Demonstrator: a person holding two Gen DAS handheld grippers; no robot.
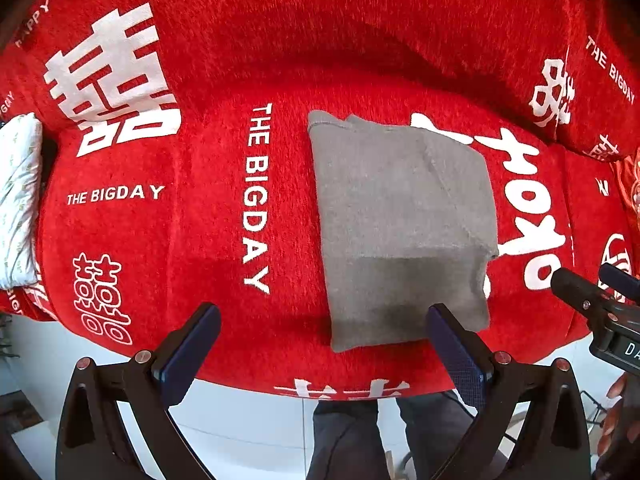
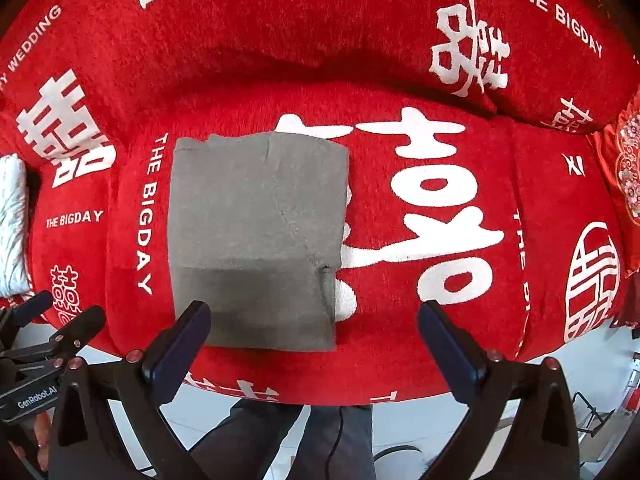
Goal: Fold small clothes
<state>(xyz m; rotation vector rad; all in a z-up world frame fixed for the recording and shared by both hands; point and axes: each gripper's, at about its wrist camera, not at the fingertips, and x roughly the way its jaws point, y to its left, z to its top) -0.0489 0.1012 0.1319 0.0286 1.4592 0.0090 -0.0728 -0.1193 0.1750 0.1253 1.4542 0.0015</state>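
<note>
Grey garment (image 2: pixel 256 236), folded square, on red cover (image 2: pixel 440 320)

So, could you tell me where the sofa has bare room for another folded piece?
Free: left of the grey cloth up to the white pillow, and right of it toward the patterned cushion. Nowhere crowded.

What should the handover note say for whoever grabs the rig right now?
Left gripper: open, empty, above the sofa's front edge.
Right gripper: open, empty, also clear of the cloth.
Grey garment: folded into a rough rectangle, lying flat on the red sofa cover, untouched.
Done: this piece looks folded.
Left: maybe square its edges; no other clothes to fold in view.
</note>
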